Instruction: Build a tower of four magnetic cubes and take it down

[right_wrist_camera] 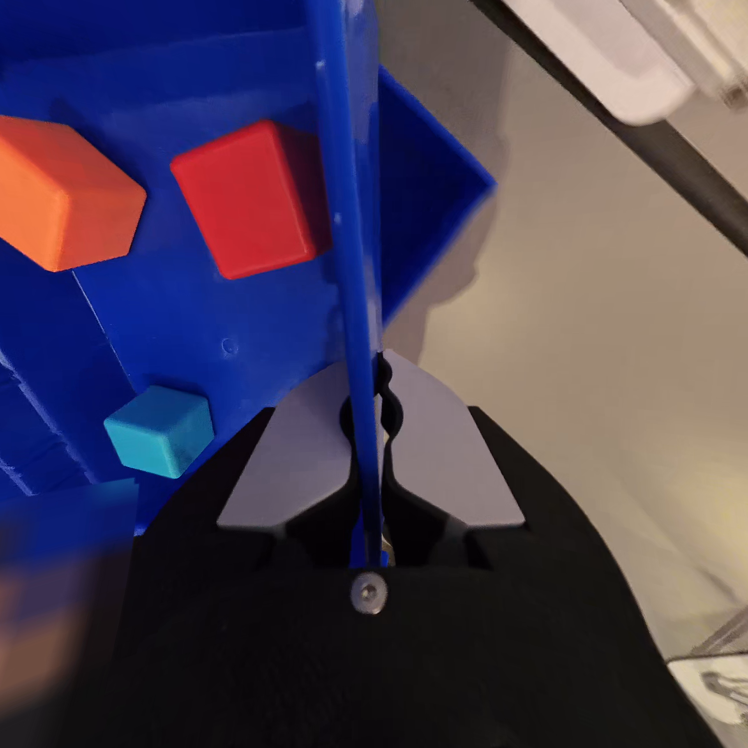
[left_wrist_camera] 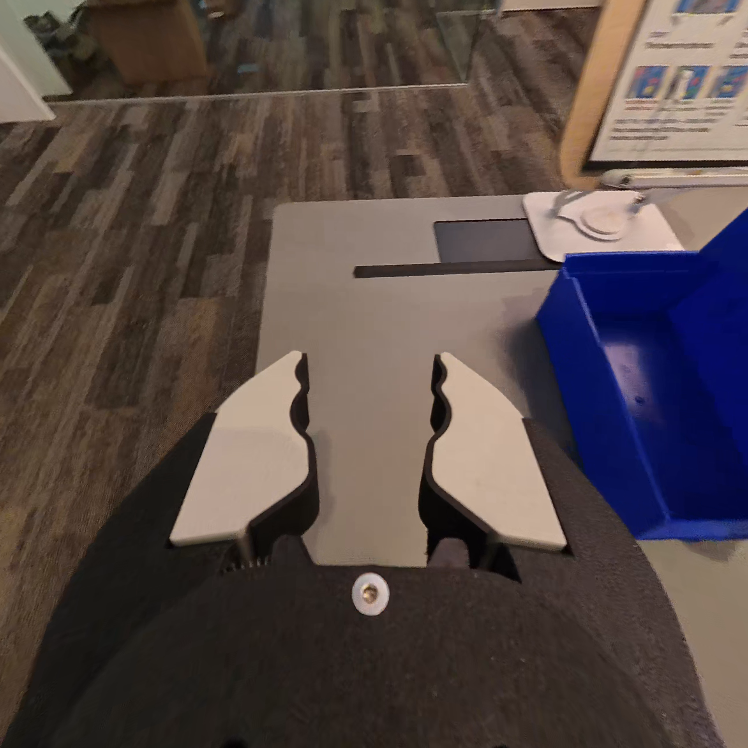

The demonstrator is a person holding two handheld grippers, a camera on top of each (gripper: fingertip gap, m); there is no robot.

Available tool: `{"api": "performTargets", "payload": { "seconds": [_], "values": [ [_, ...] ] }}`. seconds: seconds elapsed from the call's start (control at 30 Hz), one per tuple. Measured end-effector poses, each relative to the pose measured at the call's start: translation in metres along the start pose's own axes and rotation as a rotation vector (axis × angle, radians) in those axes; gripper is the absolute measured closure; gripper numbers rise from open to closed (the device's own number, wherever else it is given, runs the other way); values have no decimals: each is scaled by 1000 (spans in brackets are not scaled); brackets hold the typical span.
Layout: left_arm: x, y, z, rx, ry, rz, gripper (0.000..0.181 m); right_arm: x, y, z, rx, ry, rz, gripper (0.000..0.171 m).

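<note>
In the right wrist view my right gripper (right_wrist_camera: pixel 370 364) is shut on the thin wall of a blue plastic bin (right_wrist_camera: pixel 344 202), one finger inside and one outside. Inside the bin lie an orange cube (right_wrist_camera: pixel 60 194), a red cube (right_wrist_camera: pixel 247 198) and a small teal cube (right_wrist_camera: pixel 160 431). The picture is blurred. In the left wrist view my left gripper (left_wrist_camera: pixel 370 358) is open and empty above a grey table (left_wrist_camera: pixel 364 315). The blue bin (left_wrist_camera: pixel 655 388) stands to its right; the part of its floor that shows here holds no cubes.
A dark slot (left_wrist_camera: pixel 453 270) and a dark panel (left_wrist_camera: pixel 485 241) mark the table's far side. A white monitor base (left_wrist_camera: pixel 595 220) and a screen (left_wrist_camera: pixel 684 81) stand at the back right. The table's left edge drops to wood-pattern floor (left_wrist_camera: pixel 121 283). A white object (right_wrist_camera: pixel 607 52) lies beyond the bin. Left tips to right tips: about 45 centimetres.
</note>
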State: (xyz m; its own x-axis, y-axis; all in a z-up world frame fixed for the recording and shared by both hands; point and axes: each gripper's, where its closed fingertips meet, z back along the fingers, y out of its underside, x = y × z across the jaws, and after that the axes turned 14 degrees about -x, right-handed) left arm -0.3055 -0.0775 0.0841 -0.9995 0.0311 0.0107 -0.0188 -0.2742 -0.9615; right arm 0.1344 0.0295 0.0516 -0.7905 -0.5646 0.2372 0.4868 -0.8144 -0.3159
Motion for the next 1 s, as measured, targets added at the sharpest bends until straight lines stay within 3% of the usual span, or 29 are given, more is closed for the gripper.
{"api": "performTargets", "payload": {
  "seconds": [0.17, 0.33, 0.53, 0.73, 1.0],
  "values": [
    [54, 0, 17, -36, -206, -2, 123, 95, -65, -53, 36, -101, 138, 165],
    [71, 2, 34, -60, -261, 66, 122, 179, -113, -107, 42, -173, 219, 164],
    [85, 0, 56, -109, -301, 150, 124, 246, -140, -168, 38, -188, 277, 165],
    [85, -1, 61, -133, -280, 166, 127, 266, -141, -227, 52, -176, 259, 164],
    [72, 5, 47, -77, -213, 139, 128, 239, -121, -289, 93, -82, 161, 165]
  ]
}}
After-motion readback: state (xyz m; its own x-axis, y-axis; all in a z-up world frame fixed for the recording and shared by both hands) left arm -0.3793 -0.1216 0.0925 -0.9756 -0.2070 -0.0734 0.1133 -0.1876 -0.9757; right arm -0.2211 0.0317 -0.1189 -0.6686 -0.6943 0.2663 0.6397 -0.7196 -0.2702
